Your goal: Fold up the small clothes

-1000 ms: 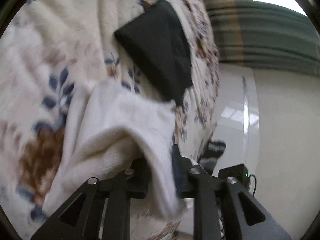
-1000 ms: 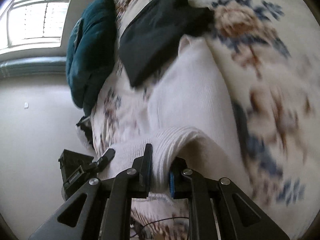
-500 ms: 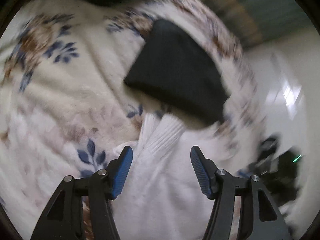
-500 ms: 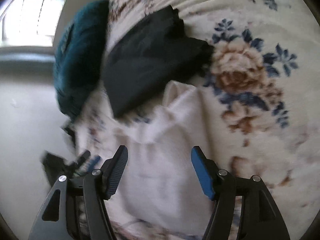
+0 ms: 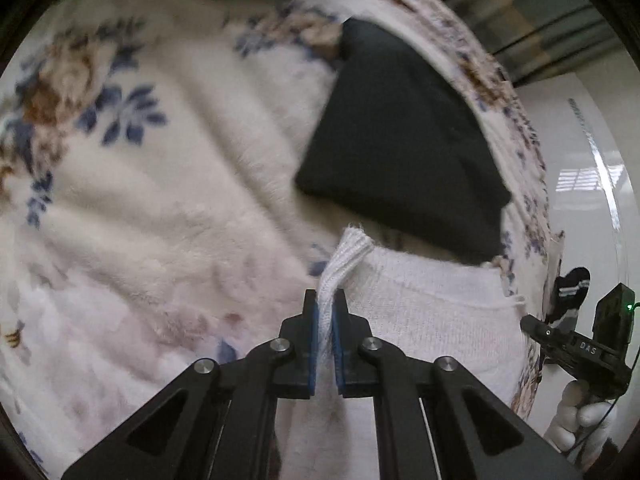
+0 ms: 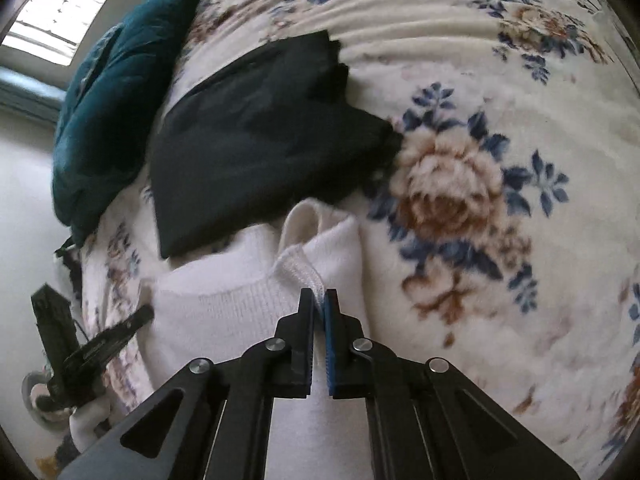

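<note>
Both wrist views look steeply down, close over the floral blanket [image 5: 168,208] (each catching the other gripper).

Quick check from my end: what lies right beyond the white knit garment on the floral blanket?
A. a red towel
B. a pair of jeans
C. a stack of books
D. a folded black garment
D. In both wrist views a folded black garment lies on the floral blanket just past the white knit garment, whose ribbed edge both grippers pinch.
</note>
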Demonstrator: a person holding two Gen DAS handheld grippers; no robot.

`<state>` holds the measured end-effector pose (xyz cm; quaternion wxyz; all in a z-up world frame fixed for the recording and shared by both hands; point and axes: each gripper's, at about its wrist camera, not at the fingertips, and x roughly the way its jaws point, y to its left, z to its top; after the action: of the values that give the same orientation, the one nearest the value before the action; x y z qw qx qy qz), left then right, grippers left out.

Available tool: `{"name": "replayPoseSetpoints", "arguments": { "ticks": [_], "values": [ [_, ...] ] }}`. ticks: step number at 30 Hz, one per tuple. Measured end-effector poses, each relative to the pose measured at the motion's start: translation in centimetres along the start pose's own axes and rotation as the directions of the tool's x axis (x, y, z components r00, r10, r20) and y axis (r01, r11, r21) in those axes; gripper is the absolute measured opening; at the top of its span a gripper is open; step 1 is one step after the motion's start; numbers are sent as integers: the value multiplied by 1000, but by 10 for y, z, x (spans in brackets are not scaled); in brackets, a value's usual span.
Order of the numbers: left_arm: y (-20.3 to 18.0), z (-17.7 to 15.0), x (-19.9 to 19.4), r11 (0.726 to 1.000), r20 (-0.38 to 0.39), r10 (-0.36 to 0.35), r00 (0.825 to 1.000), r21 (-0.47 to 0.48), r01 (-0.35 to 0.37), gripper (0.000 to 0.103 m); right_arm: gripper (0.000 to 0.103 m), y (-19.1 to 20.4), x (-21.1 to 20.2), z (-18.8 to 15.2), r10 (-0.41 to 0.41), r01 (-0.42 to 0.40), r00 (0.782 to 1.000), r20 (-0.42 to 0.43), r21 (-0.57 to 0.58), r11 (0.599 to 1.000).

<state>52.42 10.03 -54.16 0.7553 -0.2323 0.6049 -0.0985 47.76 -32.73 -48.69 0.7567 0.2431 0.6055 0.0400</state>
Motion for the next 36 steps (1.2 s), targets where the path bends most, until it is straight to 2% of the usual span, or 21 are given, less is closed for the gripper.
{"name": "replayPoseSetpoints", "arguments": {
  "ticks": [3, 6, 8, 10, 11, 12, 13, 15, 17, 18, 19, 20, 21, 23, 25, 28, 30, 31, 33, 34, 36],
  "values": [
    [7, 4, 18, 1000, -55, 1, 998, -9, -1, 5, 4, 0, 29, 13, -56, 56, 998, -39, 4, 998],
    [11, 5, 20, 997, -108, -58, 992, -61, 52, 9, 5, 1, 50, 18, -91, 90, 991, -97, -14, 996],
    [18, 4, 9, 982, -105, -147, 983, -131, 133, 33, 8, -1, 51, 20, -56, 58, 988, -142, 11, 998],
    [22, -1, -6, 967, -63, -206, 976, -162, 194, 53, 18, -7, 42, 19, 7, 1, 989, -150, 55, 999],
    [22, -4, -13, 965, -38, -216, 976, -162, 208, 55, 31, -12, 33, 17, 49, -39, 989, -139, 72, 997],
    [22, -6, -17, 964, -27, -223, 974, -157, 216, 55, 46, -16, 27, 15, 67, -56, 989, -131, 84, 995],
    [17, -9, -17, 966, -36, -227, 973, -138, 220, 55, 50, -19, 23, 13, 83, -71, 988, -129, 95, 993],
    [5, -11, -9, 975, -73, -213, 974, -81, 207, 55, 50, -25, 21, 10, 131, -116, 982, -135, 116, 987],
    [-8, -11, 0, 983, -82, -185, 979, -8, 185, 48, 50, -25, 28, 8, 174, -156, 971, -162, 119, 981],
    [-15, -11, 3, 987, -77, -155, 985, 32, 158, 35, 50, -23, 34, 7, 184, -166, 967, -178, 111, 980],
    [-21, -9, 6, 990, -74, -121, 990, 67, 125, 7, 50, -18, 42, 7, 184, -170, 963, -198, 84, 982],
    [-27, -6, 7, 989, -69, -120, 990, 80, 126, 6, 40, -12, 46, 6, 161, -152, 966, -201, 61, 987],
    [-28, -3, 5, 989, -52, -120, 991, 78, 124, 6, 8, -5, 46, 6, 132, -131, 975, -181, 20, 991],
    [-27, 2, -5, 991, -10, -113, 994, 73, 114, 6, 7, 8, 42, 6, 100, -105, 984, -146, -28, 994],
    [-19, 6, -7, 993, 5, -114, 993, 43, 114, 6, 5, 9, 29, 12, 121, -122, 989, -84, -6, 993],
    [9, 13, 21, 993, -45, -105, 993, -54, 102, 7, 5, -2, 22, 27, 110, -109, 994, -24, 44, 993],
    [20, 15, 47, 990, -122, -110, 986, -98, 98, 7, 4, -12, 38, 35, 90, -85, 995, -50, 85, 993],
    [23, 15, 49, 989, -134, -117, 984, -102, 104, 9, 4, -15, 50, 37, 63, -57, 995, -73, 91, 994],
    [22, 16, 48, 988, -146, -131, 981, -99, 117, 15, 5, -15, 73, 38, 8, 1, 991, -130, 69, 998],
    [21, 17, 44, 987, -154, -137, 979, -99, 123, 21, 5, -13, 78, 39, 2, 7, 989, -147, 66, 998],
    [20, 15, 28, 984, -134, -162, 978, -94, 150, 26, 10, -14, 76, 41, 33, -19, 987, -159, 88, 996]
  ]
}}
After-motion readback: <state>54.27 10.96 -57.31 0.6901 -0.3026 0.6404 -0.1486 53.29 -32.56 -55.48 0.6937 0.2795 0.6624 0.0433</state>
